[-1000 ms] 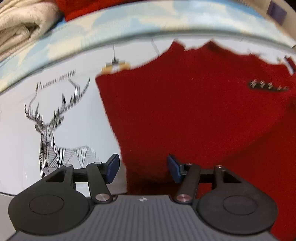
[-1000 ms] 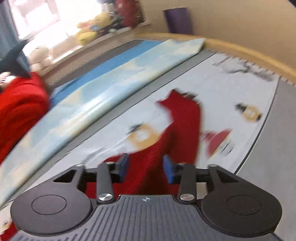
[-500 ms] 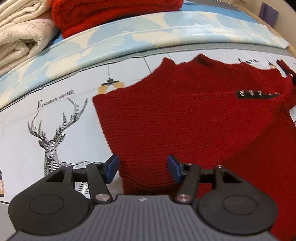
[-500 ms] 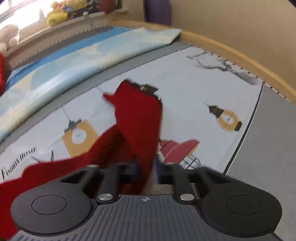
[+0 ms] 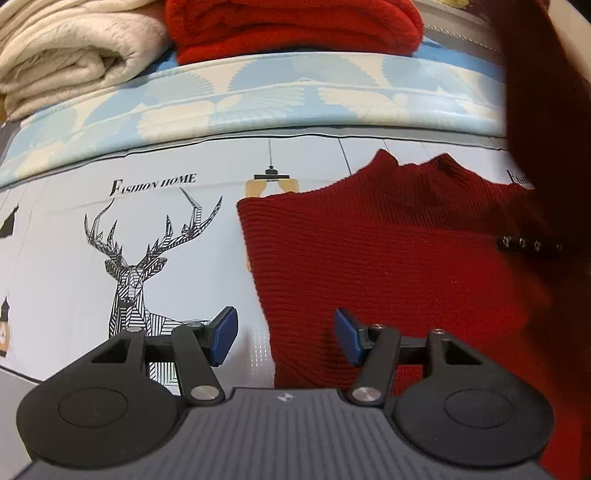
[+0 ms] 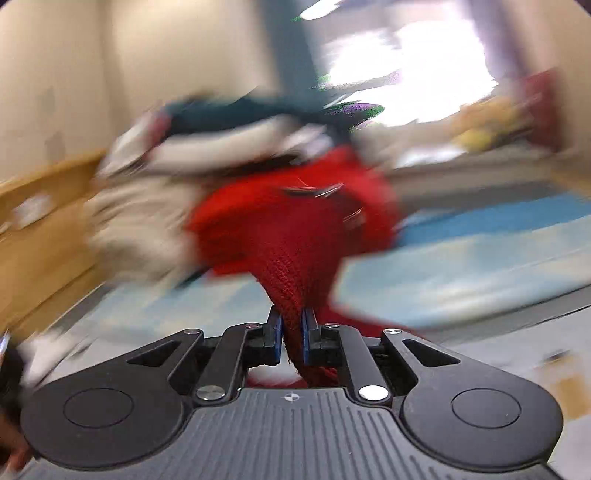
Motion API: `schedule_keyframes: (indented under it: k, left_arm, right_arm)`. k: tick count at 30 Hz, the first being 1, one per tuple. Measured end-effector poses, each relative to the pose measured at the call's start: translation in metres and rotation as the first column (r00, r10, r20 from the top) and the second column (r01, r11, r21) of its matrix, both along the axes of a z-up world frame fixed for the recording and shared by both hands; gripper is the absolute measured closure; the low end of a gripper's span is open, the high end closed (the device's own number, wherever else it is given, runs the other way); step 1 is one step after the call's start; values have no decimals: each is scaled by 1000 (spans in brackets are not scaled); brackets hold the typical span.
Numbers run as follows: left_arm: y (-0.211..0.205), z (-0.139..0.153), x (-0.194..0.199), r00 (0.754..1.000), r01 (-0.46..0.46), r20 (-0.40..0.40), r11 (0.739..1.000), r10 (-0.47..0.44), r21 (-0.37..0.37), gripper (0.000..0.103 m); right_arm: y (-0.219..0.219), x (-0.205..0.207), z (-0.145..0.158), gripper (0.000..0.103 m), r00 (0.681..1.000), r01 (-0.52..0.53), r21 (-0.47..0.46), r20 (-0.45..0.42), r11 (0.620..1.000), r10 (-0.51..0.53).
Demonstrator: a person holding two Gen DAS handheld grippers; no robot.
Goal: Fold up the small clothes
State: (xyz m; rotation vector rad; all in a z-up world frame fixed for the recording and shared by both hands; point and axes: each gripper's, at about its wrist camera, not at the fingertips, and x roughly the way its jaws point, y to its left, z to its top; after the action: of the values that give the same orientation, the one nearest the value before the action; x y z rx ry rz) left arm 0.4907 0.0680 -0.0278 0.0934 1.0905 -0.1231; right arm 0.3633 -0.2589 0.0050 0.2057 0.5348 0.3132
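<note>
A red knit sweater [image 5: 388, 258] lies flat on the printed mat [image 5: 92, 258], collar toward the far side. My left gripper [image 5: 284, 338] is open and empty, low over the sweater's near left edge. A dark blurred band of red cloth [image 5: 546, 122] hangs across the right of the left wrist view. My right gripper [image 6: 291, 338] is shut on a sleeve of the red sweater [image 6: 291, 273] and holds it lifted; that view is blurred by motion.
Folded cream clothes [image 5: 66, 51] and a folded red garment [image 5: 288, 26] are stacked on a blue-and-white patterned cloth [image 5: 258, 96] behind the mat. A wooden rim [image 6: 33, 236] and blurred piles of clothes [image 6: 147, 206] show in the right wrist view.
My right gripper has closed on the sweater's sleeve, lifted it and swung left toward the clothes pile. My left gripper has stayed open and drawn back slightly over the sweater's near edge.
</note>
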Motion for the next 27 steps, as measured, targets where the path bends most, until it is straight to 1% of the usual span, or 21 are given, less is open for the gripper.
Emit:
schedule_keyframes:
  k: [1, 2, 4, 5, 6, 7, 8, 10, 12, 14, 16, 17, 18, 19, 20, 21, 23, 25, 26, 27]
  left_arm:
    - [1, 0, 0, 1000, -5, -1, 1000, 5, -7, 39]
    - [2, 1, 0, 1000, -7, -3, 1000, 7, -12, 39]
    - [4, 0, 0, 1000, -8, -7, 1000, 8, -17, 39]
    - [5, 0, 0, 1000, -10, -8, 1000, 10, -17, 39]
    - [6, -1, 0, 1000, -14, -9, 1000, 14, -20, 39]
    - [7, -1, 1, 1000, -19, -11, 999, 18, -26, 39]
    - [9, -1, 2, 1000, -23, -14, 999, 23, -36, 39]
    - [12, -2, 3, 999, -31, -31, 995, 29, -91, 40]
    - [12, -3, 2, 998, -23, -65, 983, 11, -180, 43]
    - [6, -6, -2, 994, 24, -95, 969, -49, -248, 47]
    - [-5, -12, -8, 983, 103, -120, 955, -141, -279, 47]
    - [-13, -15, -12, 973, 151, -127, 952, -190, -267, 48]
    - [-21, -19, -16, 963, 200, -131, 951, -235, -237, 50]
    - [-32, -25, -21, 950, 253, -136, 948, -281, -191, 50]
    - [-38, -30, -25, 938, 289, -147, 942, -314, -168, 52]
    - [-43, -34, -28, 928, 311, -160, 936, -337, -164, 55]
    - [-50, -43, -34, 910, 346, -182, 924, -372, -161, 56]
    - [-59, -51, -42, 889, 393, -201, 911, -412, -127, 56]
    - [-63, -56, -46, 878, 417, -211, 903, -429, -103, 56]
    - [-66, -60, -50, 869, 439, -216, 895, -446, -81, 58]
  right_arm:
    - [11, 6, -20, 87, 996, -28, -41, -87, 999, 24]
    - [18, 13, -40, 81, 981, -56, -78, -190, 995, 40]
    - [28, 21, -73, 79, 941, -76, -171, -337, 982, 14]
    - [30, 23, -83, 77, 925, -90, -200, -381, 976, 7]
    - [30, 23, -90, 77, 912, -107, -211, -411, 972, 11]
    - [27, 23, -91, 77, 906, -113, -203, -422, 972, 18]
    - [25, 23, -90, 76, 905, -115, -189, -425, 975, 25]
    - [17, 25, -77, 76, 910, -117, -155, -413, 981, 43]
    - [10, 21, -60, 73, 925, -92, -151, -379, 984, 28]
    - [-7, 24, -40, 70, 940, -43, -143, -341, 989, -9]
    - [-23, 21, -20, 69, 947, 51, -145, -307, 988, -94]
    - [-32, 17, -8, 68, 943, 121, -147, -293, 982, -160]
    - [-42, 12, -3, 66, 933, 182, -142, -288, 973, -216]
    - [-49, 7, 4, 65, 916, 248, -132, -290, 960, -277]
    - [-55, 1, 8, 63, 900, 299, -119, -293, 947, -321]
    - [-62, -7, 11, 63, 885, 347, -103, -293, 932, -362]
    - [-69, -16, 9, 61, 869, 400, -90, -278, 912, -409]
    - [-71, -18, 1, 61, 861, 425, -117, -254, 898, -441]
    - [-74, -15, -5, 61, 844, 446, -147, -260, 883, -470]
    - [-76, -12, -7, 61, 829, 462, -158, -274, 873, -488]
